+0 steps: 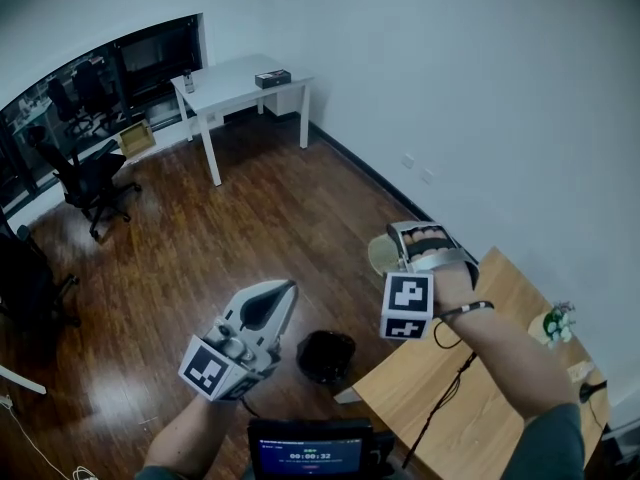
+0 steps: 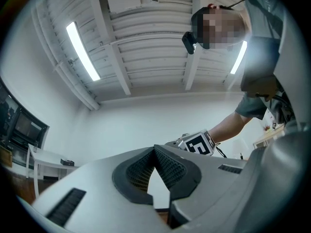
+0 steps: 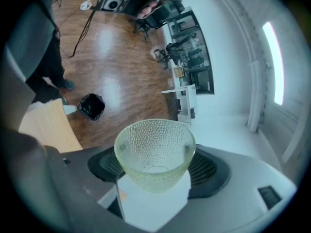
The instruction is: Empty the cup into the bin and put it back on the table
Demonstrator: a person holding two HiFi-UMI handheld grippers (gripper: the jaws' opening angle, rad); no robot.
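Observation:
My right gripper (image 1: 418,243) is shut on a pale, dimpled, see-through cup (image 1: 382,256), held in the air beyond the far corner of the wooden table (image 1: 470,378). In the right gripper view the cup (image 3: 154,152) sits between the pads of that gripper (image 3: 155,165), its mouth towards the camera and nothing visible inside. A black bin (image 1: 326,356) stands on the floor by the table's left edge, also seen as the bin (image 3: 92,106) far below the cup. My left gripper (image 1: 288,288) is shut and empty, left of the bin; in its own view the left gripper (image 2: 155,152) points up at the ceiling.
A cable (image 1: 445,388) and a small plant (image 1: 556,320) lie on the wooden table. A white table (image 1: 240,83) stands by the far wall and office chairs (image 1: 85,173) at the left. A screen (image 1: 310,456) sits at the bottom edge. The floor is dark wood.

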